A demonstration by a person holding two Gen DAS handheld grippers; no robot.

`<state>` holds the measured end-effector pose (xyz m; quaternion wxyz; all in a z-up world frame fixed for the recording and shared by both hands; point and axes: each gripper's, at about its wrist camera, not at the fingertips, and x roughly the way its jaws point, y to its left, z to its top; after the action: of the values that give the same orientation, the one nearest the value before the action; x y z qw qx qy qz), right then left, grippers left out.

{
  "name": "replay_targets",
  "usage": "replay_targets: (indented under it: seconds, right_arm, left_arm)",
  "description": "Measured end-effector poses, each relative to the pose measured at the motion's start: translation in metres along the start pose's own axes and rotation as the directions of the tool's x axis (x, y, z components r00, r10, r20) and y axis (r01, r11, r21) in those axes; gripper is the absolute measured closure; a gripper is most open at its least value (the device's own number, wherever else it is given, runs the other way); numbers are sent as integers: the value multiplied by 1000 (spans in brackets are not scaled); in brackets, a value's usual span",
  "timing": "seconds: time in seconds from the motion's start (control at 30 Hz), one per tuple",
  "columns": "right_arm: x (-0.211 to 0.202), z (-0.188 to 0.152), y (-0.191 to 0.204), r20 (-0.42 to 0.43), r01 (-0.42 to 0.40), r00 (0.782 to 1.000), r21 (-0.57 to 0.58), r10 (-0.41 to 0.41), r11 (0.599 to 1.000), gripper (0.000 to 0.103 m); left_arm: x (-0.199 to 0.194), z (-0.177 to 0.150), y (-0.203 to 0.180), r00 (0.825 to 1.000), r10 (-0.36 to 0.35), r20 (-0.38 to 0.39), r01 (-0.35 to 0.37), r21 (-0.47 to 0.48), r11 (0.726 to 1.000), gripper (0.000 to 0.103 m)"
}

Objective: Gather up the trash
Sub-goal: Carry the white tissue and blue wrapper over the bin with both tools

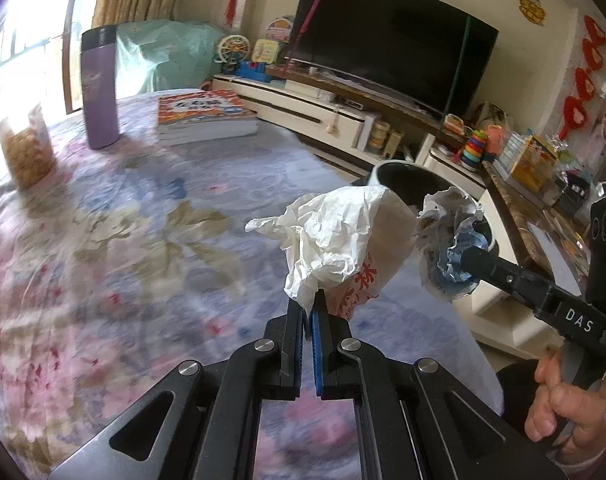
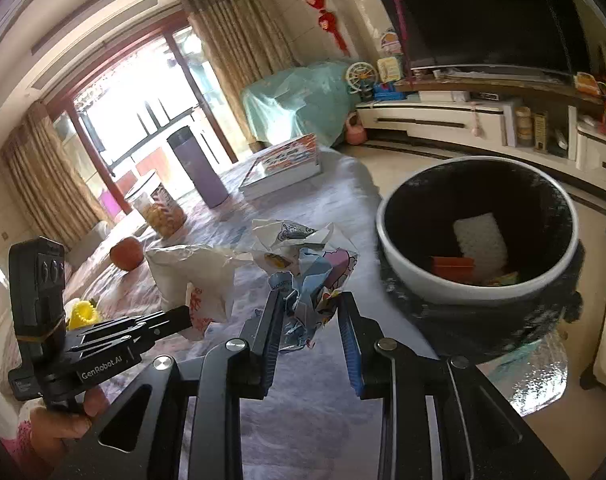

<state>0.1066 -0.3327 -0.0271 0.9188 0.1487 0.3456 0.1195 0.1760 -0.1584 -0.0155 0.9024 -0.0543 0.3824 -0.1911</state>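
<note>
My left gripper (image 1: 312, 304) is shut on a crumpled white paper bag with red print (image 1: 335, 240), held above the table near its right edge; the bag also shows in the right wrist view (image 2: 191, 276). My right gripper (image 2: 309, 300) is shut on a crumpled blue-and-white printed paper wad (image 2: 311, 272), also seen in the left wrist view (image 1: 451, 240). A white trash bin with a black liner (image 2: 475, 240) stands just past the table edge, right of both grippers. It holds a white pad and an orange piece.
The floral-cloth table (image 1: 123, 240) carries a purple flask (image 1: 99, 88), stacked books (image 1: 205, 114), a snack bag (image 1: 27, 152), an orange fruit (image 2: 127, 253) and a yellow object (image 2: 81, 314). A TV (image 1: 391, 40) and cluttered cabinet stand behind.
</note>
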Motion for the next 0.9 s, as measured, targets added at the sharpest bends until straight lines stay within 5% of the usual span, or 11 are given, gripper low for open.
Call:
replay_targets:
  seconds: [0.9]
  right_arm:
    - [-31, 18, -72, 64, 100, 992, 91, -106, 991, 75]
  left_arm:
    - [58, 41, -69, 998, -49, -33, 53, 137, 989, 101]
